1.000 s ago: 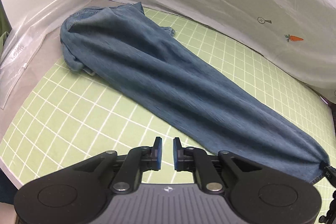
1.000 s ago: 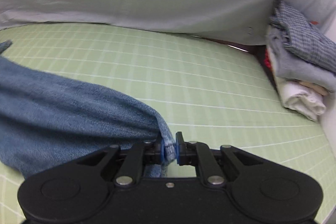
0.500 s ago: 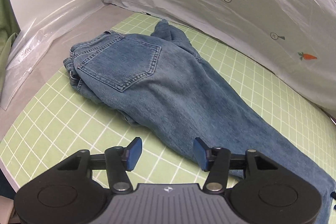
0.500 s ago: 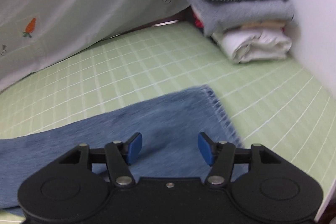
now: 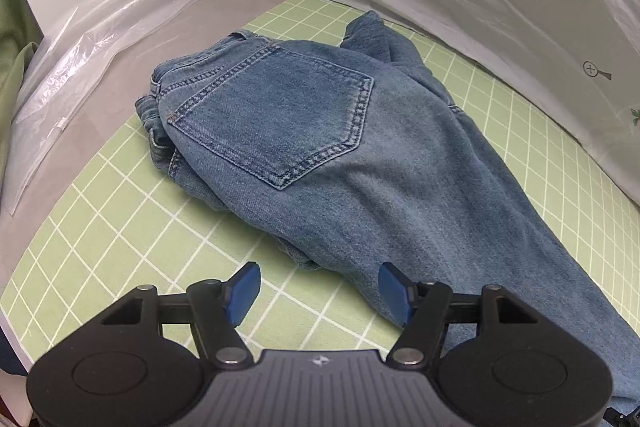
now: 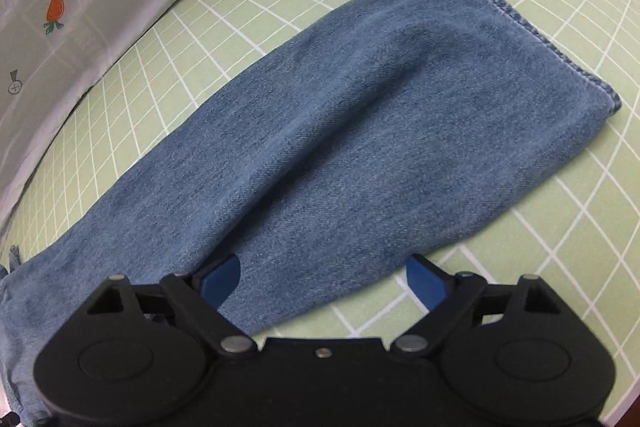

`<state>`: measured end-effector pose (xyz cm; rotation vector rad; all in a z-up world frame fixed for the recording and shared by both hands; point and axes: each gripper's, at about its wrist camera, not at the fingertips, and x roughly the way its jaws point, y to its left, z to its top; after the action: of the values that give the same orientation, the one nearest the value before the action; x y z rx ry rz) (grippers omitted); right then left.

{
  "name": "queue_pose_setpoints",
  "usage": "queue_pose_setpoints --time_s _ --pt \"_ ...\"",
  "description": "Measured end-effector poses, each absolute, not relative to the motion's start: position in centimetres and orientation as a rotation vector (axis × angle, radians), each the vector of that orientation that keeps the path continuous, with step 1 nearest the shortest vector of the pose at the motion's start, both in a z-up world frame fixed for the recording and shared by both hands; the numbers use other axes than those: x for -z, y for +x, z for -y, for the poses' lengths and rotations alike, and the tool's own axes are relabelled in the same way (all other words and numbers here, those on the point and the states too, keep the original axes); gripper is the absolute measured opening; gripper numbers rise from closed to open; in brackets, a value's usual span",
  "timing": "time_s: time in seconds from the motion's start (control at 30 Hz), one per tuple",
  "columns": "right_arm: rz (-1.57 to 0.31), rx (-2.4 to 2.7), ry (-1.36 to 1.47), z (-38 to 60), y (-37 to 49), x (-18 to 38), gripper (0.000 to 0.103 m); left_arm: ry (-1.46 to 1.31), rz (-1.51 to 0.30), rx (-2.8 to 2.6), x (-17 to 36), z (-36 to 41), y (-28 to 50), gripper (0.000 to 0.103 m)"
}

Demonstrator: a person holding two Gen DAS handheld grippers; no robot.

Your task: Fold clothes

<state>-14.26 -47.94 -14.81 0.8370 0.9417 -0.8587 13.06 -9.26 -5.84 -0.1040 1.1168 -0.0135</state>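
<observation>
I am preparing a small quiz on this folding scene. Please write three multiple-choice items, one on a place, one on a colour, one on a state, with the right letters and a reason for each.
1. Where do the jeans lie?
A. on the green grid mat
B. on the folded pile
C. held up in the air

2. What colour are the gripper pads?
A. red
B. blue
C. yellow

3. In what state are the two grippers?
A. both shut on the jeans
B. left open, right shut
C. both open

Answers:
1 A: the denim rests flat on the mat in both views, hem included.
2 B: the pads on the left gripper and the right gripper are blue.
3 C: the jaws of each stand wide apart, holding nothing.
</observation>
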Motion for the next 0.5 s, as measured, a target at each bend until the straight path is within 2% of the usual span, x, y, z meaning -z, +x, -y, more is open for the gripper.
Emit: queue_pose_setpoints --time_s 0.1,0.27,0.43,0.5 --pt "-0.977 0.908 0.807 47.8 -13.5 15.3 0.098 -0.108 -1.127 -0.01 6.5 8.4 14.1 0.071" --pt "-1.006 1.017 0.802 49.2 -13.0 15.7 0.103 -0.188 -1.107 -0.11 7.2 5.5 16.3 0.072" --pt "-1.026 1.119 0.802 50.7 -12.6 16.1 0.103 -0.259 -1.094 -0.181 8.2 2.7 19.3 0.072" --pt "-1.005 1.144 0.812 51.1 -12.4 15.9 0.096 -0.266 -1.093 -0.181 8.7 2.2 20.4 0.072"
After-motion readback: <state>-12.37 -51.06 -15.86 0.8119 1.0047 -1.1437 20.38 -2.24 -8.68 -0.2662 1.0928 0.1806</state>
